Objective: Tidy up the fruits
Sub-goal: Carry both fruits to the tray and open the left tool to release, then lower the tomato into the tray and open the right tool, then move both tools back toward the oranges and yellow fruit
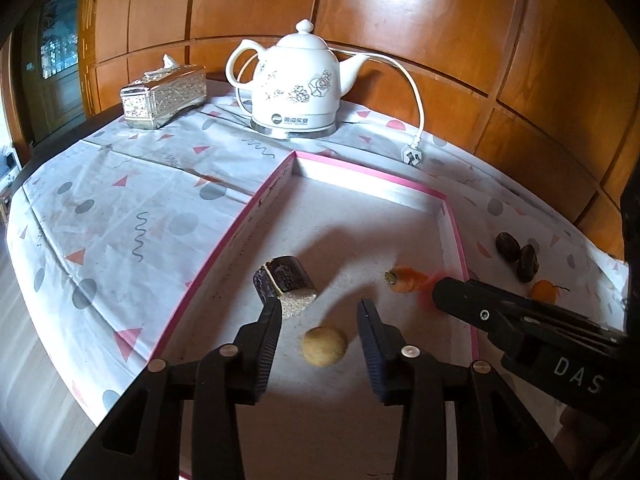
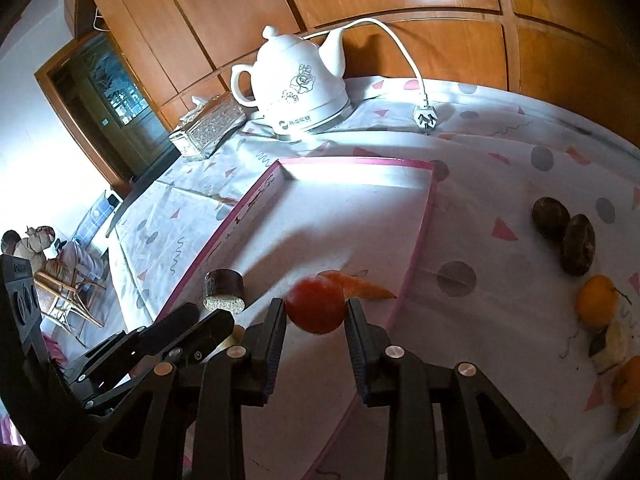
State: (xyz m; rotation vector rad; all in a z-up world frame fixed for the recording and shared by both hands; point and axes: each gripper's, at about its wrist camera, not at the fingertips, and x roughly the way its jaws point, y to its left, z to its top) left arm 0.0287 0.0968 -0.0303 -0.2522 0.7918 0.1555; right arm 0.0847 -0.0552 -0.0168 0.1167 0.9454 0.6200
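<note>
Three pieces already lie in the shallow pink-rimmed white tray: a dark purple sugarcane stub, a small carrot-like orange root and a pale tan round fruit. I judge the step in hand to be bringing the next piece in.

My right gripper holds a blurred round red fruit between narrowly spread fingers, low at the centre of the right wrist view, over the tray's near part. The next move calls for lowering it onto bare tray floor clear of the orange root just behind it, then letting the fingers part.

My left gripper stands moderately open and holds nothing; the tan fruit sits on the tray floor between its fingers, touching neither as far as I can tell, while the left finger tip lies right against the sugarcane stub.

At the right edge of the right wrist view, two dark brown fruits, tangerines and another cut piece wait on the patterned cloth surface, outside the tray.
</note>
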